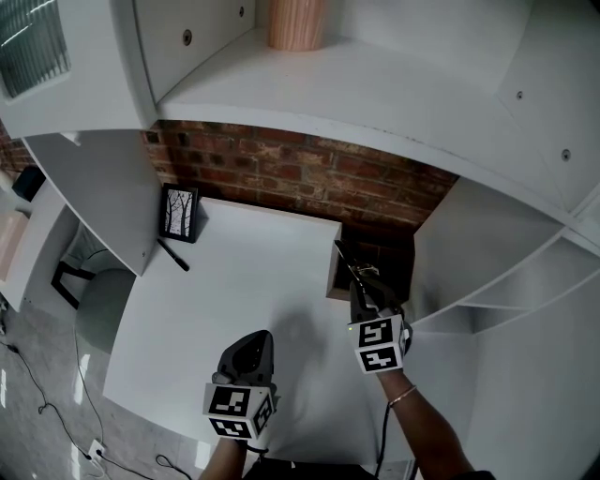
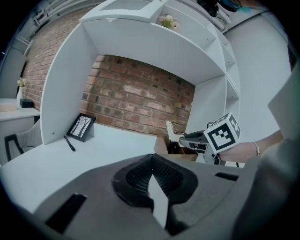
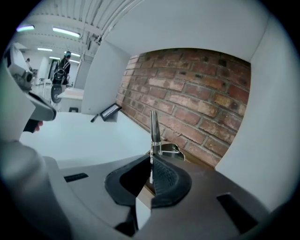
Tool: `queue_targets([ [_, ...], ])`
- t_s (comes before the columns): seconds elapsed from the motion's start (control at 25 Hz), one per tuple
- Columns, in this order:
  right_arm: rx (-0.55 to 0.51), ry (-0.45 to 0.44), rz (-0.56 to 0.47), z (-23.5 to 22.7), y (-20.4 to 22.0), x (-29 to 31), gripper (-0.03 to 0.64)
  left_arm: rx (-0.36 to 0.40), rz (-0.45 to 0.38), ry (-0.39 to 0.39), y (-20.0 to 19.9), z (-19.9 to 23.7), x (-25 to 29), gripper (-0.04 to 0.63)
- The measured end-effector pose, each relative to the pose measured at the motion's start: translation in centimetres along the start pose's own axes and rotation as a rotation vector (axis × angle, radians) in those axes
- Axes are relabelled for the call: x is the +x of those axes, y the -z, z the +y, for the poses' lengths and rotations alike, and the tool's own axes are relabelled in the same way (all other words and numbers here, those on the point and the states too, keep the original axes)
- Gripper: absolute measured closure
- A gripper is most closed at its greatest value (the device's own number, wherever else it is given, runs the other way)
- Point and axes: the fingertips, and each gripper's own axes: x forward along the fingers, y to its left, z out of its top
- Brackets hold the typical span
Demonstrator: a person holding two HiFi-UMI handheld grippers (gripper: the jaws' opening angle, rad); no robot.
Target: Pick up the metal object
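The metal object [image 3: 154, 127] is a thin shiny piece with a long narrow blade and a curved clip part. It sticks straight out from my right gripper [image 3: 151, 161], whose pads are shut on its lower end. In the head view the right gripper [image 1: 364, 287] holds the metal object [image 1: 351, 263] just over an open brown cardboard box [image 1: 335, 281] at the desk's back right, against the brick wall. My left gripper [image 1: 251, 349] hovers over the white desk [image 1: 244, 291] nearer the front, its jaws closed with nothing between them [image 2: 152, 176].
A small framed picture [image 1: 179, 213] leans at the back left with a black pen [image 1: 173, 254] beside it. White shelf walls stand on both sides of the desk, and a curved shelf above carries a wood-coloured vase [image 1: 296, 23]. A chair [image 1: 80, 277] stands left of the desk.
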Motion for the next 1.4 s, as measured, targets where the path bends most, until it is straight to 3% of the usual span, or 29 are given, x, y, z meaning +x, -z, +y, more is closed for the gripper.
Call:
queue_targets([
  [0.56,0.389,-0.071,-0.176,0.4,-3.2,-7.7,0.611,0.056,-0.022,0.030,-1.3,-2.4,-2.5,0.586],
  [1.04,0.813,-0.211,-0.224,3.6,-1.3,-13.4,0.611,0.092,-0.074,0.048,-2.1,-4.0,-6.0,0.586],
  [1.4,0.936,-0.279,-0.254,6.3,-1.0,-16.7,0.611,0.101,-0.073,0.060,-1.4,-4.4,-9.0,0.586],
])
